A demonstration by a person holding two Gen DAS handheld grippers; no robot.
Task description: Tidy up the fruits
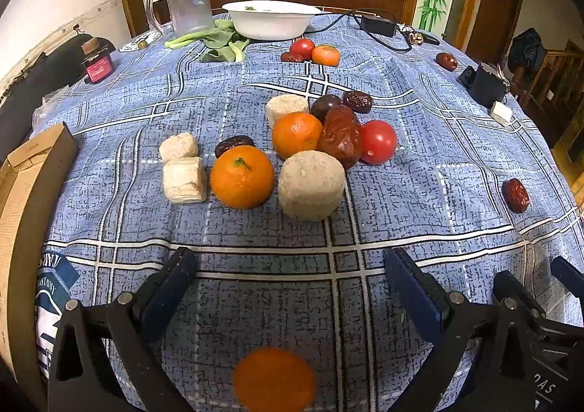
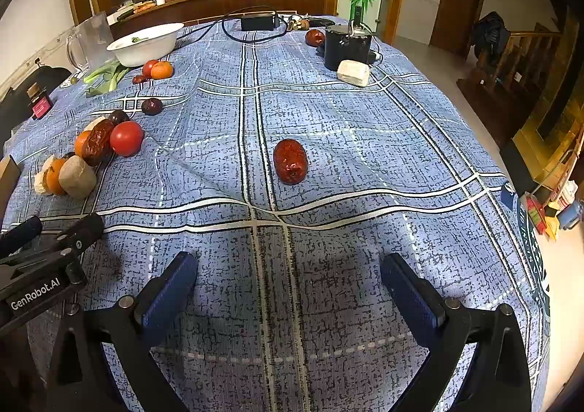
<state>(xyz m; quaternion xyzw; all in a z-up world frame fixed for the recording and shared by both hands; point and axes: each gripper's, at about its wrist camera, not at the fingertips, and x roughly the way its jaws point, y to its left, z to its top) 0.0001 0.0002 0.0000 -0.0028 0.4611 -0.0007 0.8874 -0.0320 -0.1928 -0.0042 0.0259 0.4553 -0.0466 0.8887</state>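
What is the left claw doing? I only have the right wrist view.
Observer: Left claw is open, with nothing between its fingers.
Operator: Any fruit near it?
Observer: A blurred round orange fruit shows low in its view, nearer the camera than the fingertips and not gripped.
Operator: Front mandarin in the pile, which way up?
Observer: The round orange mandarin sits with its green stem on top.

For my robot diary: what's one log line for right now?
left gripper: open, empty | right gripper: open, empty | red date: alone ahead | fruit pile: untouched
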